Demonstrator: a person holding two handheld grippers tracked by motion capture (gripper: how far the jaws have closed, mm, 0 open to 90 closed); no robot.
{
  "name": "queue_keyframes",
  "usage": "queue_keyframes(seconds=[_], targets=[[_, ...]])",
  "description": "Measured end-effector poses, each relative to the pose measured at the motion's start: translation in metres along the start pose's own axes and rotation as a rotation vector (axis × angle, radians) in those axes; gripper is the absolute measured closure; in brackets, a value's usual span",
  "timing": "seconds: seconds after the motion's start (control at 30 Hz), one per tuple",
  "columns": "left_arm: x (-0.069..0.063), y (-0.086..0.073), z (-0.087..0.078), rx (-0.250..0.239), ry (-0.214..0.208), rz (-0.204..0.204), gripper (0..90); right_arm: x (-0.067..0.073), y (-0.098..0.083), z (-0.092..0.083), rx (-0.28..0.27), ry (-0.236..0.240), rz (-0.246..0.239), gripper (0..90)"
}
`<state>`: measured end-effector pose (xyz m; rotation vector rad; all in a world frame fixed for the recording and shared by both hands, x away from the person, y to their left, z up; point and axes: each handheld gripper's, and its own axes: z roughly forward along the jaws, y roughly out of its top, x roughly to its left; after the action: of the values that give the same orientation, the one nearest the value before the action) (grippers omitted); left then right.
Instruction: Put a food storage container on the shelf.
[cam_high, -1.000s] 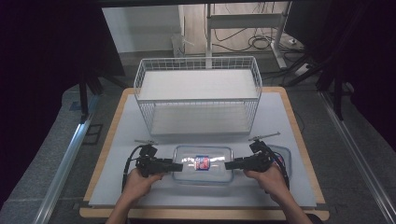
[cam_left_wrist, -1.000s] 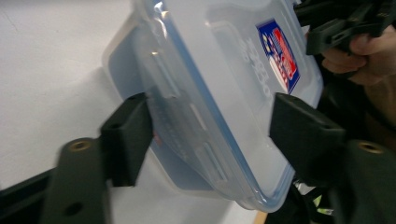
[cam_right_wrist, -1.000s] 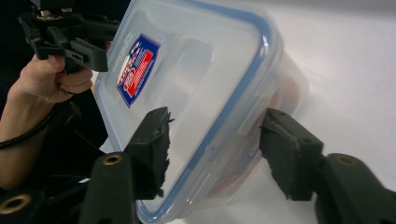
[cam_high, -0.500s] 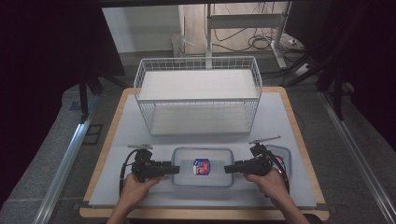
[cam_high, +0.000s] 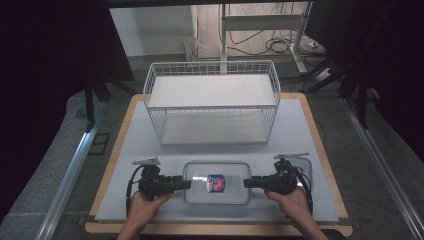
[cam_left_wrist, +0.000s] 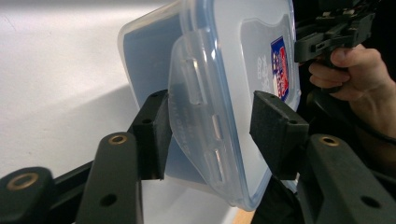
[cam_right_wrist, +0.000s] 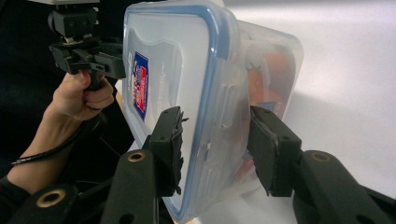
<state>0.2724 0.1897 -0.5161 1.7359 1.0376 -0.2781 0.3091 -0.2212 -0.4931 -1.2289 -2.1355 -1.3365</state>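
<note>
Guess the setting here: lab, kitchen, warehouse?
Most likely a lab or data-collection workstation, not a kitchen. A wood-edged table with a plain white top sits between dark curtains; cables lie on the floor by a desk frame behind. Props are staged: a white wire basket and a lidded plastic container.

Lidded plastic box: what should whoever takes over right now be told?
Left claw: open, jaws just closing around the box at its left end flap, not yet pressing.
Right claw: open, just closing around the right end.
The box lies on the table, lid on, in front of the wire basket.
Done: both claws lined up.
Left: clamp both ends, lift, probably into the basket.
</note>
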Motion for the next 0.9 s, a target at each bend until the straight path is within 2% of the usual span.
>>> queue_keyframes(seconds=[0.07,0.27,0.47,0.6,0.7,0.8,0.9], targets=[[0.0,0.0,0.0,0.002,0.0,0.002,50.7,0.001,-0.001,-0.001,-0.004,0.001,-0.003,56.4],[0.001,0.001,-0.002,-0.004,-0.023,-0.025,52.5,0.002,-0.001,-0.001,-0.006,0.001,-0.005,57.0],[-0.002,0.005,-0.002,0.007,0.002,0.003,53.4,0.005,0.001,-0.002,-0.023,-0.023,-0.053,56.9],[-0.005,0.009,-0.003,-0.002,0.004,0.023,53.5,0.008,0.004,-0.006,-0.041,-0.034,-0.086,56.9],[-0.009,0.015,-0.007,-0.02,0.0,0.041,53.9,0.011,0.007,-0.009,-0.06,-0.028,-0.098,56.9],[-0.011,0.021,-0.012,-0.039,-0.023,0.042,55.1,0.013,0.01,-0.012,-0.074,-0.016,-0.108,56.9],[-0.013,0.026,-0.015,-0.049,-0.018,0.058,55.3,0.016,0.016,-0.014,-0.087,-0.009,-0.122,56.9]])
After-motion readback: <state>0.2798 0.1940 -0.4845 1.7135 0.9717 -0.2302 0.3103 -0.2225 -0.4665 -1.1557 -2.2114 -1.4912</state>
